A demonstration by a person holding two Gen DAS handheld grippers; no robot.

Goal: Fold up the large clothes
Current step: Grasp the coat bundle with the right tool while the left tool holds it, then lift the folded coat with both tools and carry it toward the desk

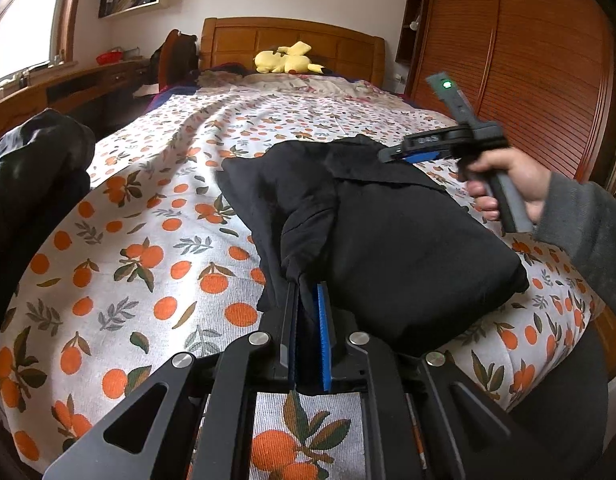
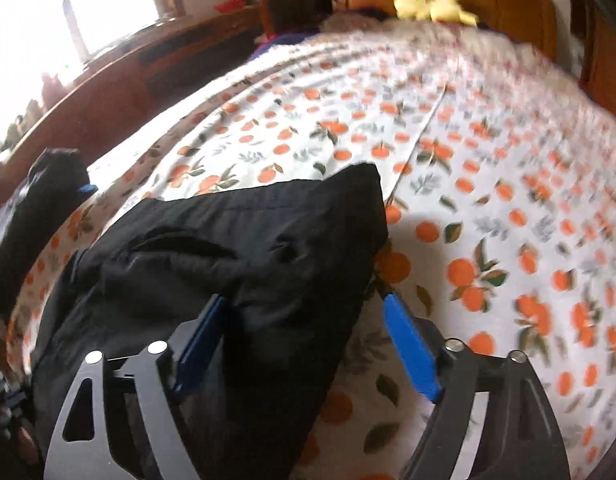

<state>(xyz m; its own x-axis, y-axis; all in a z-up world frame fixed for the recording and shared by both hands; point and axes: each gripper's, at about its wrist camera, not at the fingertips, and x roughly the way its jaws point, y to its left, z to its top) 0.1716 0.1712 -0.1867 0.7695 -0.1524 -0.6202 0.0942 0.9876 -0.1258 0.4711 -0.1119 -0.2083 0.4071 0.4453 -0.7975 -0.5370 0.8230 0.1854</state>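
A large black garment point(image 1: 388, 240) lies partly folded on the orange-print bedsheet point(image 1: 147, 260). My left gripper point(image 1: 306, 292) is shut on a bunched sleeve or edge of it at the near left side, with black cloth pinched between the blue pads. In the left wrist view a hand point(image 1: 516, 184) holds my right gripper point(image 1: 408, 154) over the garment's far right corner. In the blurred right wrist view that gripper point(image 2: 303, 300) is open wide above the garment point(image 2: 247, 240). One finger is over the cloth, the other over the sheet, and nothing is pinched.
Another dark heap of cloth point(image 1: 35, 168) sits at the bed's left edge. A yellow plush toy point(image 1: 285, 58) lies by the wooden headboard. A wooden wardrobe point(image 1: 528, 60) stands close on the right and a desk point(image 1: 67, 88) runs under the window at left.
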